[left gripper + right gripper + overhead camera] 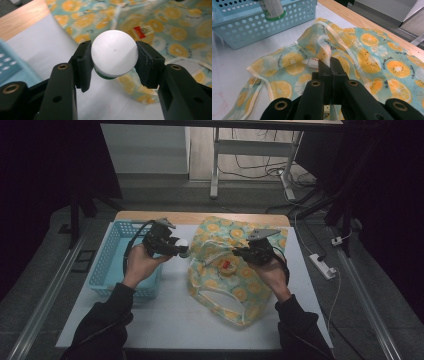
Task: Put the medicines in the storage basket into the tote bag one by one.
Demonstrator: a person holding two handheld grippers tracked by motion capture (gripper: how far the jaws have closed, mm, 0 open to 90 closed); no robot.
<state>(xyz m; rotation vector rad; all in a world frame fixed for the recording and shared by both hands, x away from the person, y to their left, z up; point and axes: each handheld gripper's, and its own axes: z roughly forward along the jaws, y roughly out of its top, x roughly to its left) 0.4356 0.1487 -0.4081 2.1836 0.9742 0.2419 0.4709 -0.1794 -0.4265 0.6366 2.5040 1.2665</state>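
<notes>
Left gripper (113,61): black matte jaws clamped on the sides of a small white smooth round-capped plastic bottle (114,52) with a green band at its lower edge; cap faces the gripper's own camera. In the high view this gripper (181,248) holds the bottle (183,245) above the pale grey table top (165,315), between the light blue perforated plastic basket (112,251) and the soft cloth bag printed with orange slices on a teal ground (235,270). In the right gripper view the bottle (272,8) hangs in front of the basket wall (262,27), label blurred. Right gripper (329,63): jaws pressed together, pinching a fold of the bag's cream-trimmed fabric (324,47); cloth wrinkled, limp, rim lifted where it is held. Just beside the jaw tips lies a small white tube-like item with red print (310,62), resting on the fabric. High view shows a round yellowish item with a red label (226,266) inside the bag opening, near the right gripper (240,253). A light wood strip (200,217) edges the far side of the table.
</notes>
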